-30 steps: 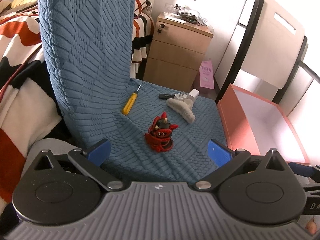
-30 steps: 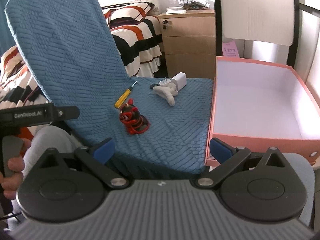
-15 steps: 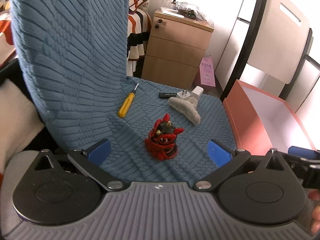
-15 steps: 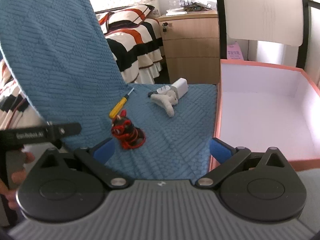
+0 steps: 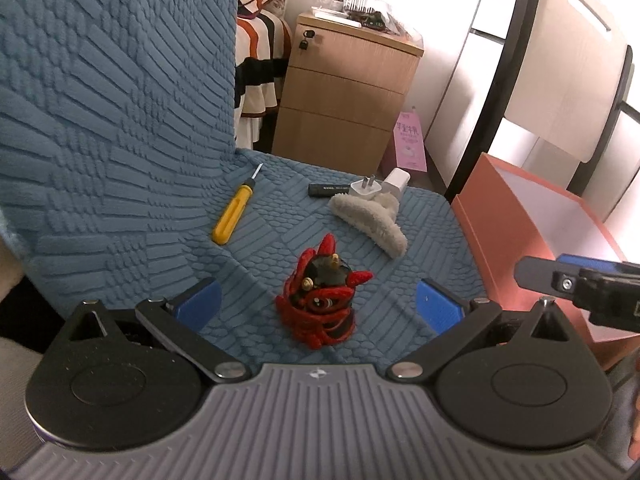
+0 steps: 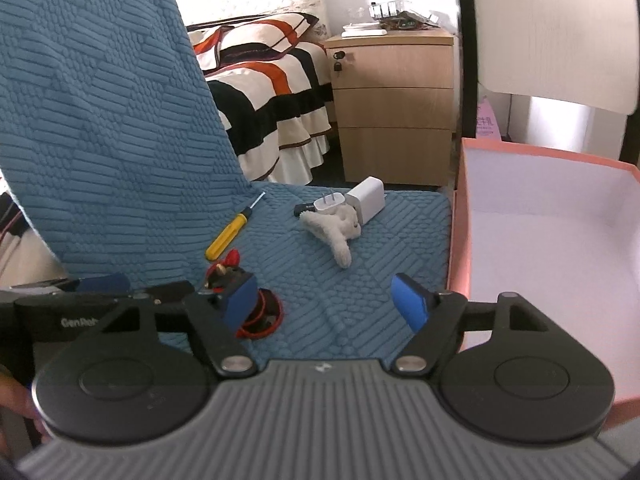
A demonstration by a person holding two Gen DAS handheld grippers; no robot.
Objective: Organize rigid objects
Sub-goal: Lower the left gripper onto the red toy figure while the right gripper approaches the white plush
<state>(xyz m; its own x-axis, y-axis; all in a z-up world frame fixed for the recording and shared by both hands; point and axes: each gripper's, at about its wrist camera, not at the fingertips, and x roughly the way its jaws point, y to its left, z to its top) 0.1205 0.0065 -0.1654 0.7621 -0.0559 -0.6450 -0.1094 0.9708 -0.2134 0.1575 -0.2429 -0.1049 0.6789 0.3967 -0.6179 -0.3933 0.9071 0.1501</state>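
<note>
Left gripper (image 5: 318, 300): we see its jaws spread wide, clamping nothing; the figurine (image 5: 320, 300) stands on the seat between the blue pads, untouched.
Right gripper (image 6: 324, 300): our jaws have just been closing and still stand apart, with only bare seat between them; the left pad (image 6: 240, 298) hides part of the figurine (image 6: 228, 270).
Screwdriver (image 5: 232, 216): we find it lying flat beyond the figurine, near the chair back.
Clip (image 5: 370, 218): fuzzy, beside two white plugs (image 6: 362, 200) and a black stick (image 5: 328, 189).
Seat (image 5: 424, 248): blue textured cover.
Box (image 6: 560, 236): orange, open, just right of the seat.
</note>
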